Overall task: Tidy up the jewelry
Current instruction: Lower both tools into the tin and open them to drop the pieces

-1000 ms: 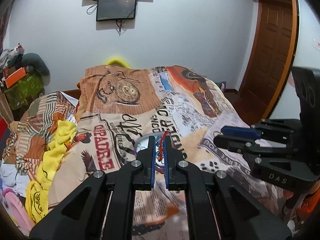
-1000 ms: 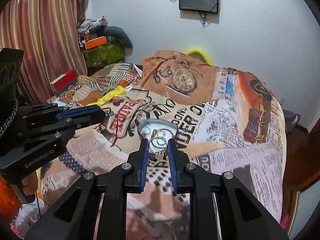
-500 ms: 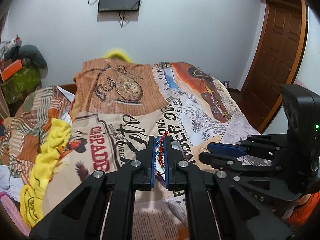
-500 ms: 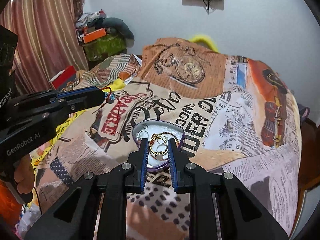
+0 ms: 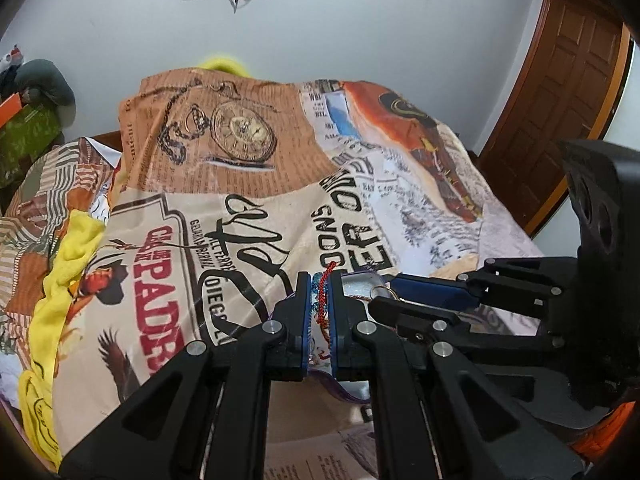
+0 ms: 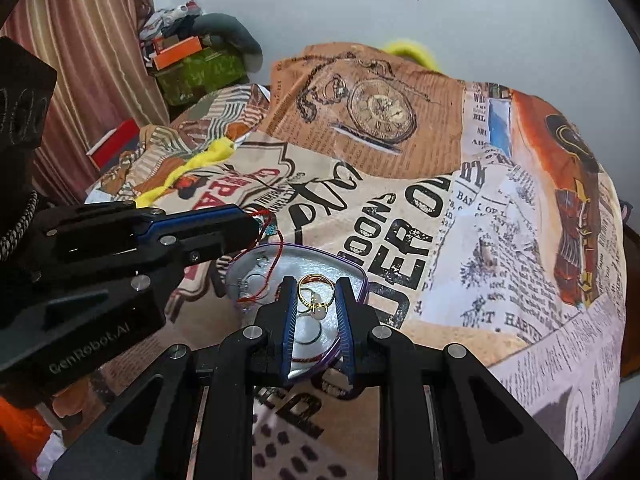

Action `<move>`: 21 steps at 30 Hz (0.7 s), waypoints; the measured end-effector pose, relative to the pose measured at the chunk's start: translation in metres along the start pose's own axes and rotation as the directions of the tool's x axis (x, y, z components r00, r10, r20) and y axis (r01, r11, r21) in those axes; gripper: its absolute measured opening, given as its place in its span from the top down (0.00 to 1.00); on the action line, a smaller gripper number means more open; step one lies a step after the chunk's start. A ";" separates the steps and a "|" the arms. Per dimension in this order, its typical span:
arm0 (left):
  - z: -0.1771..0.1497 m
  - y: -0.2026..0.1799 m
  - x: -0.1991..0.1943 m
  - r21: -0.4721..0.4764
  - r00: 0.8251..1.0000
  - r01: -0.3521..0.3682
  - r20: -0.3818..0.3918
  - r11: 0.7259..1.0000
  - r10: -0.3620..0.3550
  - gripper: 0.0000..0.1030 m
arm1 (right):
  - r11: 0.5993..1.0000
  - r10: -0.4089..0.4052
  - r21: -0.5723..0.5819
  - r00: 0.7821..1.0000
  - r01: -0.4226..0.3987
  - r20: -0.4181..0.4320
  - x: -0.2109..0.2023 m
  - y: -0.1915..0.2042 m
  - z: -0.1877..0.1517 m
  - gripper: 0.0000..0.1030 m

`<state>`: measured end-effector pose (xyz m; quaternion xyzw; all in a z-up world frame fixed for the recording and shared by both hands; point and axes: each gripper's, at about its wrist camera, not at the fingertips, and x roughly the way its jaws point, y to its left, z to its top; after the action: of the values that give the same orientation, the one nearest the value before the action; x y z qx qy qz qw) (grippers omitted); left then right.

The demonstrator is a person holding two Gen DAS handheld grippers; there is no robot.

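Note:
My left gripper (image 5: 321, 286) is shut on a red cord bracelet with blue beads (image 5: 320, 300); in the right wrist view the gripper (image 6: 256, 226) holds the bracelet's red cord (image 6: 272, 268) dangling into a purple-rimmed tray (image 6: 352, 270) on the bed. My right gripper (image 6: 316, 286) is shut on a gold ring with a pale stone (image 6: 316, 294), just above the tray. It shows at the right of the left wrist view (image 5: 384, 294). Other small rings lie in the tray.
The bed carries a newspaper-print blanket (image 6: 440, 208). A yellow cloth (image 5: 60, 280) lies at its left edge. A cluttered pile with a green box (image 6: 200, 68) stands by the curtain; a wooden door (image 5: 560, 112) is to the right.
Both grippers have moved forward and down over the tray. The red cord now hangs into the tray, and the gold ring is lower over it.

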<state>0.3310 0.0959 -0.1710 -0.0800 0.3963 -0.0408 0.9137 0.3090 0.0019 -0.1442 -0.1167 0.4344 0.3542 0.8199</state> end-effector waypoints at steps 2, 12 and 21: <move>-0.002 0.002 0.005 0.000 1.000 0.003 -0.015 1.000 -0.003 0.94 | 1.000 0.011 0.006 1.000 -0.010 -0.015 0.007 -0.002 0.001 0.83; -0.006 0.002 0.020 0.020 0.998 0.005 -0.063 1.000 -0.004 0.94 | 1.000 0.013 0.006 0.999 -0.013 -0.053 0.024 -0.008 0.000 0.83; -0.007 0.000 0.014 0.028 0.998 -0.013 -0.066 1.000 0.015 0.93 | 1.000 0.011 -0.007 0.997 -0.012 -0.082 0.028 -0.006 0.001 0.83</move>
<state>0.3355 0.0932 -0.1854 -0.0634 0.4262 -0.0425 0.9014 0.3240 0.0120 -0.1666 -0.1319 0.4671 0.3555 0.7988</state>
